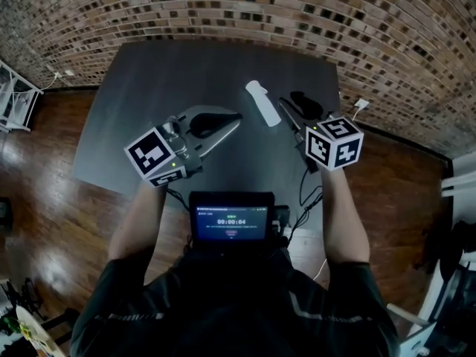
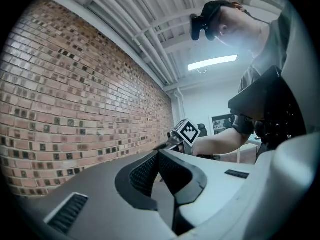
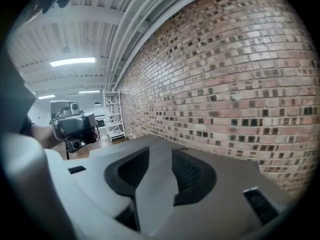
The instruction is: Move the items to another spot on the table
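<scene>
A white oblong item (image 1: 262,103) lies on the dark grey table (image 1: 163,73), toward its right half. My right gripper (image 1: 291,104) sits just to the right of it, low over the table, with its jaws open and only bare table between them (image 3: 159,156). My left gripper (image 1: 234,119) points at the item from the left, a short way off. Its jaws (image 2: 160,156) stand a narrow gap apart with nothing in them. Neither gripper view shows the white item. Each gripper view shows the other gripper across the table.
A brick wall (image 1: 245,13) runs behind the table's far edge. A white shelf rack (image 1: 15,95) stands on the wood floor at the left. A small screen (image 1: 230,218) hangs at the person's chest, with cables (image 1: 309,192) by the near right edge.
</scene>
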A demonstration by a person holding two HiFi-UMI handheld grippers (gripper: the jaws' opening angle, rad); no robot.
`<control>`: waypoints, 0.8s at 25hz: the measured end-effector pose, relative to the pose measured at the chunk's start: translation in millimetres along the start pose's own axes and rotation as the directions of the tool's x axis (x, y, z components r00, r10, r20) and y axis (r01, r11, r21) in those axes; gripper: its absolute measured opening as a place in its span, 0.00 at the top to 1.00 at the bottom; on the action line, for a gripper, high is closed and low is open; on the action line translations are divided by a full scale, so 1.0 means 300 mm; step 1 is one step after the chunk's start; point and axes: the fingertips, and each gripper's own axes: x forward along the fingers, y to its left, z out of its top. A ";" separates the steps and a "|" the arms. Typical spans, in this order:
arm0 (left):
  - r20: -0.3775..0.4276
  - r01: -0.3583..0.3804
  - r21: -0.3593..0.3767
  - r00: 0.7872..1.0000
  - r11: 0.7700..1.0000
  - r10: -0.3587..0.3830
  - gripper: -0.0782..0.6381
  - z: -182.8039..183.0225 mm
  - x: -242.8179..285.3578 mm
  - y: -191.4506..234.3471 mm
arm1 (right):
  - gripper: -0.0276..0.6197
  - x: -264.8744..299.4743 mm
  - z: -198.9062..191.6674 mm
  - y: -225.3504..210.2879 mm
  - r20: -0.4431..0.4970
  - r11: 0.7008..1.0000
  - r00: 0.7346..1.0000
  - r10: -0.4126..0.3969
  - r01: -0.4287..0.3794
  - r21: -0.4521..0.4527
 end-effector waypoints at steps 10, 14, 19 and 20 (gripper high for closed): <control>-0.025 -0.025 -0.056 0.999 0.998 0.024 0.90 -0.130 0.112 0.211 | 0.59 0.260 -0.136 -0.184 -0.163 0.999 0.986 0.044 -0.039 0.037; -0.020 -0.017 -0.064 1.000 0.998 0.015 0.90 -0.165 0.124 0.253 | 0.59 0.319 -0.225 -0.223 -0.232 0.998 0.972 0.027 -0.015 0.053; -0.033 -0.003 -0.100 0.999 0.995 0.000 0.90 -0.213 0.132 0.284 | 0.59 0.357 -0.325 -0.267 -0.314 0.997 0.949 0.002 0.021 0.072; -0.031 -0.002 -0.102 1.000 0.995 -0.001 0.90 -0.220 0.138 0.309 | 0.59 0.374 -0.340 -0.287 -0.330 0.997 0.944 -0.006 0.032 0.074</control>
